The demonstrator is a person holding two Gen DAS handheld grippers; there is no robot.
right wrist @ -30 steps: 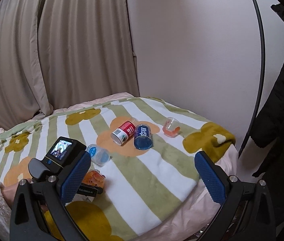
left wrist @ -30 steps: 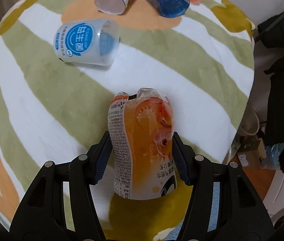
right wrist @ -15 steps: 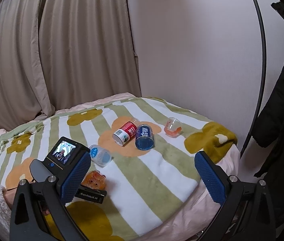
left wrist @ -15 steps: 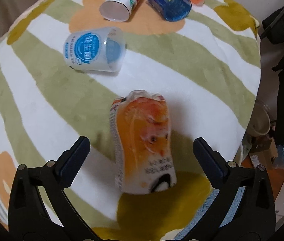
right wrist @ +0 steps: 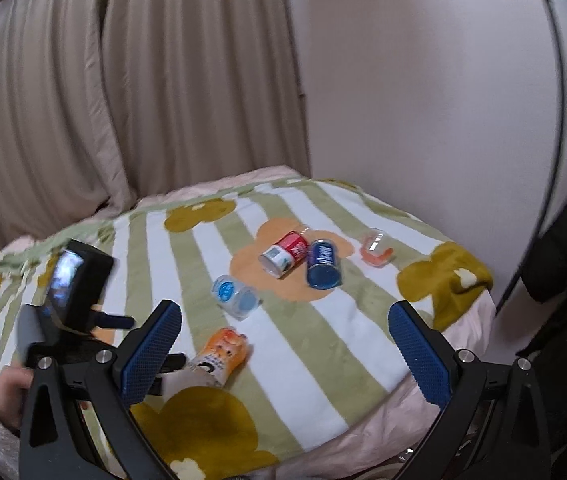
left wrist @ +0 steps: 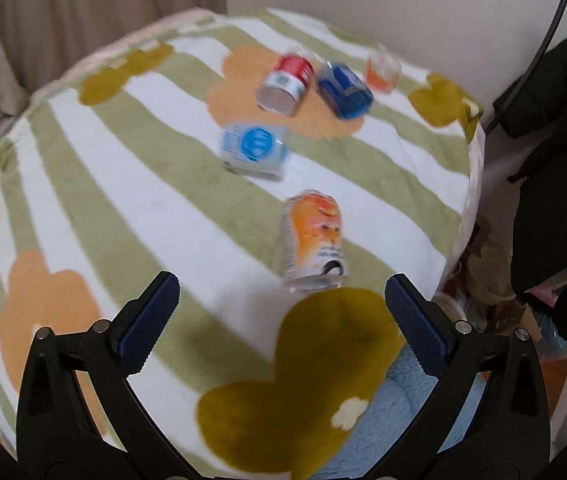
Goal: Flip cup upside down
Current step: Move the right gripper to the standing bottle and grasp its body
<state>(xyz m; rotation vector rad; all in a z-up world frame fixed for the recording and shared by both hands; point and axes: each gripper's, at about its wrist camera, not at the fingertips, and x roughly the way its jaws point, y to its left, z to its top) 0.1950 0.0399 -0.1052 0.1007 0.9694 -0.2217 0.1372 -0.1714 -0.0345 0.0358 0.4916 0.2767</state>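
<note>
— Since the left gripper [left wrist: 281,306] hangs with its jaws spread wide and nothing between them, is the orange cup [left wrist: 315,238] safe where it stands?

— Hardly. It stands on the soft striped blanket [left wrist: 123,184], just ahead of that gripper and leaning a little; plush like that could let it topple.

— And further right?

— The right gripper [right wrist: 285,346] is likewise agape and empty. The bed's edge [left wrist: 469,184] lies near, so a cup that topples and rolls might drop off.
</note>
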